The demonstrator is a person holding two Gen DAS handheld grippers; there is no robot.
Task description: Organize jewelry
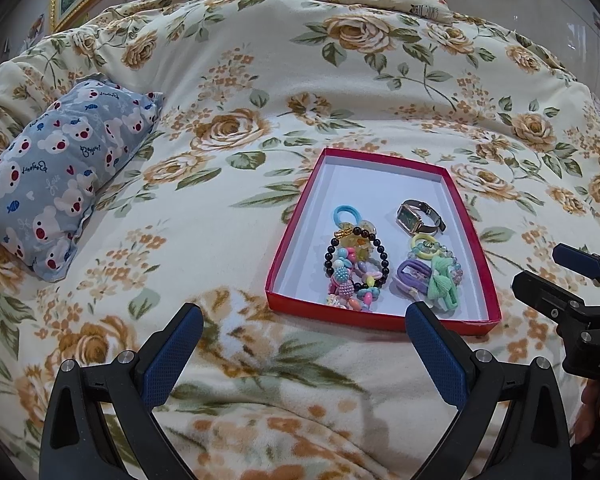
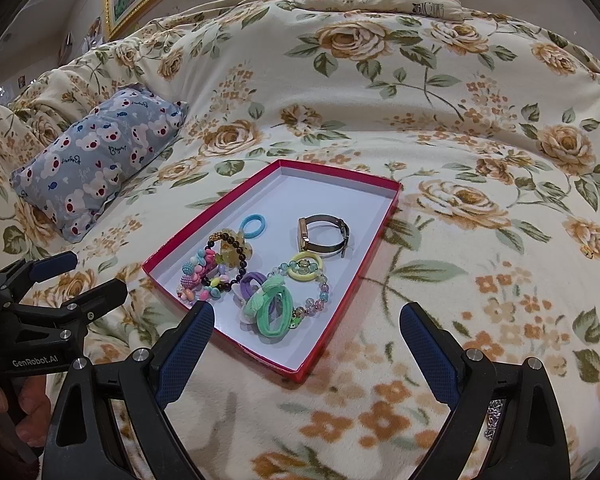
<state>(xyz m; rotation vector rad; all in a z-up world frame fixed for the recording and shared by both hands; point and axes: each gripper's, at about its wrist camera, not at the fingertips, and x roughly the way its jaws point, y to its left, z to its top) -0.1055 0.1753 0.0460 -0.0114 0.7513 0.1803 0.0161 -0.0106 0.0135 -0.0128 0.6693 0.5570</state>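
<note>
Both the left gripper (image 1: 304,338) and right gripper (image 2: 306,334) gape wide, holding nothing, above the soft flowery blanket (image 1: 260,80) near the red cardboard box (image 1: 380,322) of round beads (image 1: 356,256).

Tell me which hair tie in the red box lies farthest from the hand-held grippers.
The small light blue hair tie. It lies plain and alone, beyond the black bead bracelet, while the green and purple ties sit at the near end.

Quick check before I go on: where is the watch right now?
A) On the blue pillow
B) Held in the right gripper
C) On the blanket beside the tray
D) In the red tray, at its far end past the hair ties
D: the watch lies inside the red tray, beyond the hair ties, and both the right gripper and the left gripper are open and hold nothing.
</note>
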